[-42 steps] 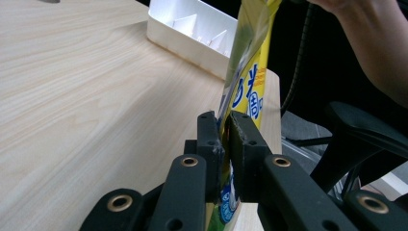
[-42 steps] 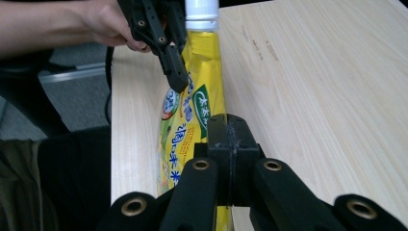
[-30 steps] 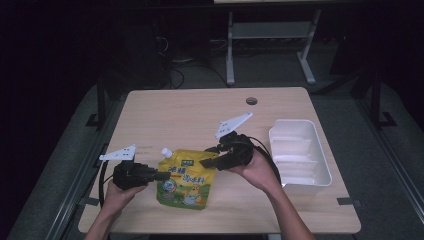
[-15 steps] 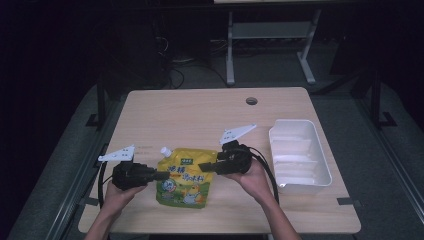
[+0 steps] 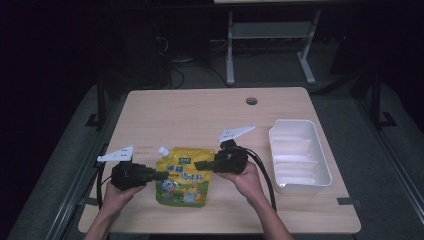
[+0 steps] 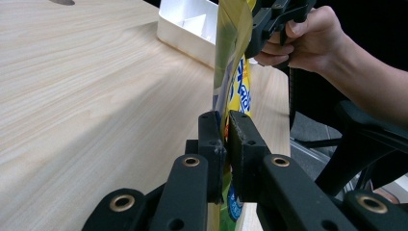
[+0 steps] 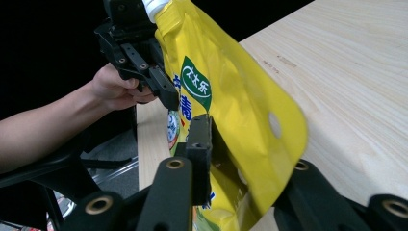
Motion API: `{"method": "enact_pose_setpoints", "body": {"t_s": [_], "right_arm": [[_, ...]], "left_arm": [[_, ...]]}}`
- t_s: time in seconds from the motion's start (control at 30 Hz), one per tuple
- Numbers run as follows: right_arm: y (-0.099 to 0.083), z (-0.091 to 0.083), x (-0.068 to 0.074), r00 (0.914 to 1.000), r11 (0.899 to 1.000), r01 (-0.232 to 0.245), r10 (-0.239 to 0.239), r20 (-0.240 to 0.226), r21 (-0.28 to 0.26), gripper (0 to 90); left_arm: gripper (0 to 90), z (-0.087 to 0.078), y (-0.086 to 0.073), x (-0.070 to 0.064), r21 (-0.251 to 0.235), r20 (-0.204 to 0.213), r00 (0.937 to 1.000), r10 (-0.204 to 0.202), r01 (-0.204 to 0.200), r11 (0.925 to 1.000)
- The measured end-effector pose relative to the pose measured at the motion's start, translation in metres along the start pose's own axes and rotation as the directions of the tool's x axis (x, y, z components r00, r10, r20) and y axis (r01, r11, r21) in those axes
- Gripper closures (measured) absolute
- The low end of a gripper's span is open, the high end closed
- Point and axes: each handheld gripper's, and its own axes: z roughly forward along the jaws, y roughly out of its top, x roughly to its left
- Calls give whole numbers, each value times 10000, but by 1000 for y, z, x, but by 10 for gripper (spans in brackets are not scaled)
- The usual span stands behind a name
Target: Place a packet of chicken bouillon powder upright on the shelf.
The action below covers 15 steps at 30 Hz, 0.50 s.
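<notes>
A pale wooden table (image 5: 190, 115) stands in a dark room, with a white plastic tray (image 5: 300, 155) on it, off to the outer side of the right gripper.

Between the two grippers hangs a yellow spout pouch (image 5: 184, 176), printed side up in the high view. Its long axis runs away from the person, with the white cap (image 5: 162, 150) at the far corner nearest the left gripper and the flat bottom edge toward the person.

The left gripper (image 5: 159, 175) lies level and points inward, across the table toward the other gripper. Its jaws are clamped on the pouch's side edge; the left gripper view shows the yellow film pinched between the two black pads (image 6: 211, 144). The left hand (image 5: 116, 192) wraps the body from behind, forearm coming in from the near edge.

The right gripper (image 5: 197, 164) also lies level and points inward, jaws closed on the pouch's opposite edge, a little farther from the person than the left one. The right hand (image 5: 245, 177) cups it from below, wrist bent inward.
</notes>
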Motion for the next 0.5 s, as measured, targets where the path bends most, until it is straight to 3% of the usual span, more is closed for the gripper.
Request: {"method": "enact_pose_setpoints", "body": {"t_s": [0.17, 0.5], "right_arm": [[1, -1, 4, 9997, 9998, 219, -218, -130, 28, 877], [10, 1, 13, 9977, 9964, 670, -663, -136, 525, 893]], "left_arm": [[835, 0, 0, -1, -55, 29, 10000, -12, 13, 10000], [809, -3, 1, -4, 179, -411, 9988, 249, -241, 9995]]}}
